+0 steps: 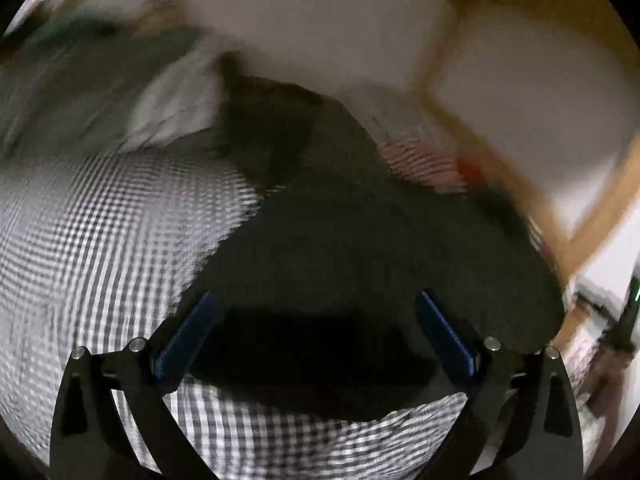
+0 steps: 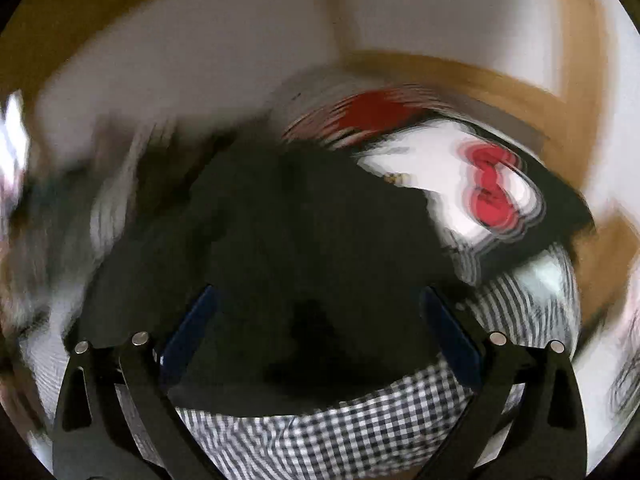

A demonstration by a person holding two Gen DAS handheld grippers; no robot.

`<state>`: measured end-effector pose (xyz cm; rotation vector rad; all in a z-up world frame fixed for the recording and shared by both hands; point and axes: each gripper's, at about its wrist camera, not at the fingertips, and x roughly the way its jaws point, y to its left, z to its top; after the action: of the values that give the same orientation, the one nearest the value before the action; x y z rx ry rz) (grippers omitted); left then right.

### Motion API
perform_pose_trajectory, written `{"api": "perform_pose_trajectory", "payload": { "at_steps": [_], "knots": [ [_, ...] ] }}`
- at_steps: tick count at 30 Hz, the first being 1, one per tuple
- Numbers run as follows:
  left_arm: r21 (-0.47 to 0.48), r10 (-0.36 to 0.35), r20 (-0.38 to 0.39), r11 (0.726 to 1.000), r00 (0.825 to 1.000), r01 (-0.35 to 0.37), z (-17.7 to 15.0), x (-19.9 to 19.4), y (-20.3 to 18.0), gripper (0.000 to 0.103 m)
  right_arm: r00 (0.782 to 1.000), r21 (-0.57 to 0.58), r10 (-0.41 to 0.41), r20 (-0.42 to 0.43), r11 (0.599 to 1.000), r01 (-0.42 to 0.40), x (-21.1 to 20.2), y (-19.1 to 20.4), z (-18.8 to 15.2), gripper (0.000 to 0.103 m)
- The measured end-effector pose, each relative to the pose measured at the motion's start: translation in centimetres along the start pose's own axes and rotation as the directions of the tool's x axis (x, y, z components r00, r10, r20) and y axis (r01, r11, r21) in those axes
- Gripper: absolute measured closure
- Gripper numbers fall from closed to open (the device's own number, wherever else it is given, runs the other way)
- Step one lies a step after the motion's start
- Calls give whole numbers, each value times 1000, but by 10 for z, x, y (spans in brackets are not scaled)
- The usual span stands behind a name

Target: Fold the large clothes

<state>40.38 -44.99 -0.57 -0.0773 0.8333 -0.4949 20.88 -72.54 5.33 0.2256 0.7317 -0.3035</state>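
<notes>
A large dark garment point(image 1: 360, 248) lies spread on a black-and-white checked bed cover point(image 1: 100, 240). My left gripper point(image 1: 316, 300) hangs above its near part, jaws wide apart with blue pads point(image 1: 188, 332), nothing between them. In the right wrist view the same dark garment point(image 2: 300, 240) fills the middle over the checked cover point(image 2: 340, 428). My right gripper point(image 2: 318, 296) also stands open and empty above it. Both views are smeared by motion blur.
A white pillow point(image 1: 176, 104) lies at the far left of the bed. A white cushion with a red bow point(image 2: 488, 188) and a red-striped cloth point(image 2: 372, 116) sit at the far right. Behind are a white wall and a wooden frame point(image 1: 472, 120).
</notes>
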Motion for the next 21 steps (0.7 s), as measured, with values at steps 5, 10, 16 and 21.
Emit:
{"api": "perform_pose_trajectory", "payload": {
  "at_steps": [5,10,16,21],
  "knots": [
    [155,35,-195,988,980,-4,25,79,-69,6,968,-174,-6,-249,984,-38,61,86,38,4],
    [159,41,-294,987,955,6,28,124,-62,5,910,-249,-103,-401,968,0,124,103,33,4],
    [177,62,-315,984,947,-5,17,134,-63,4,897,-265,-148,-417,964,35,156,106,8,2],
    [176,89,-304,984,948,-36,10,147,-66,4,893,-255,-163,-420,965,56,171,105,-4,2]
  ]
}}
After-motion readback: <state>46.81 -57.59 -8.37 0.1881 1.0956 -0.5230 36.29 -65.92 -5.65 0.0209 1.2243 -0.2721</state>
